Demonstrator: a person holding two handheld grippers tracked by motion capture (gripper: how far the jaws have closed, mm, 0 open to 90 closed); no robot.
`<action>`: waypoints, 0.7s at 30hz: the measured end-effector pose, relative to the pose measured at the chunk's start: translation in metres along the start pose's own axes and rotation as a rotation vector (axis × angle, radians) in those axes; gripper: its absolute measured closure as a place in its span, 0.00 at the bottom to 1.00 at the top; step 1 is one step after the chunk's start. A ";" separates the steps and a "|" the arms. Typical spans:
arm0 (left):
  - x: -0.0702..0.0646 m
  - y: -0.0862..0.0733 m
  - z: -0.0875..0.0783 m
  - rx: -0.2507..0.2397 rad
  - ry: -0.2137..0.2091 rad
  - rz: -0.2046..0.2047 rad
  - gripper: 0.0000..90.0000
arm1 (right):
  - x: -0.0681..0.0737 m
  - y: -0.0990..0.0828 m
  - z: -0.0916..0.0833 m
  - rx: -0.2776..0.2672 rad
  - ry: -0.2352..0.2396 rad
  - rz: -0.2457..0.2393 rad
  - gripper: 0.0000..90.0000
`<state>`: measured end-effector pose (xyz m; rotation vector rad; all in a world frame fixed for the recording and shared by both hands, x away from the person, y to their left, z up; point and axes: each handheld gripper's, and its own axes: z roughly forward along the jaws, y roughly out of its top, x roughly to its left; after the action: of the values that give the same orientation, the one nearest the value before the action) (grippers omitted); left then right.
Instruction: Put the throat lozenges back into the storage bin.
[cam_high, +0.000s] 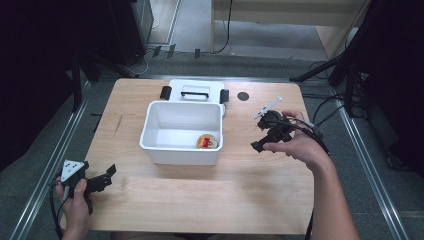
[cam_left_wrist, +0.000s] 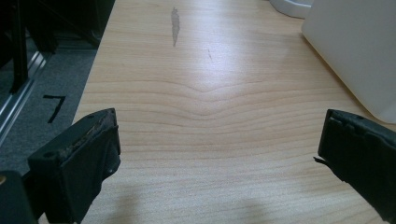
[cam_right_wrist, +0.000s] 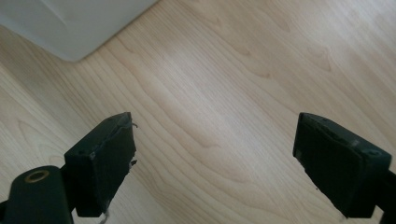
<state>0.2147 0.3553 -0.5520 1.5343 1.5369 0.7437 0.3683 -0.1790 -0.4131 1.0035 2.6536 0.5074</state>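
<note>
A white plastic bin (cam_high: 180, 155) stands in the middle of the wooden table. A small round item (cam_high: 207, 142) with red and yellow on it lies in the bin's near right corner. My left gripper (cam_high: 111, 172) rests at the table's near left corner, well left of the bin, pointing toward it. Its jaws stand open over bare wood (cam_left_wrist: 219, 140), and the bin's wall (cam_left_wrist: 359, 51) shows at the right. My right gripper (cam_high: 257, 146) hovers just right of the bin, held in a hand. It is open with nothing between its jaws (cam_right_wrist: 215, 144); a bin corner (cam_right_wrist: 70, 23) lies beyond.
The bin's white lid (cam_high: 196, 90), with a black handle and black latches, lies flat behind the bin. A small black disc (cam_high: 243, 96) sits near the table's far edge. Metal rails run along the floor on both sides. Bare wood lies in front of the bin.
</note>
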 end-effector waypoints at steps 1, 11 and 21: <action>0.000 0.000 0.000 -0.001 -0.001 -0.002 0.00 | -0.001 -0.002 0.001 0.002 0.000 0.006 0.15; 0.000 0.000 0.000 -0.001 0.000 -0.001 0.00 | -0.011 -0.035 0.013 0.009 -0.004 0.070 0.15; 0.000 0.000 0.000 -0.001 0.001 0.000 0.00 | -0.018 -0.063 0.022 -0.005 -0.025 0.130 0.15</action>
<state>0.2144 0.3551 -0.5519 1.5338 1.5368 0.7458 0.3526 -0.2300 -0.4568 1.1788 2.5757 0.5241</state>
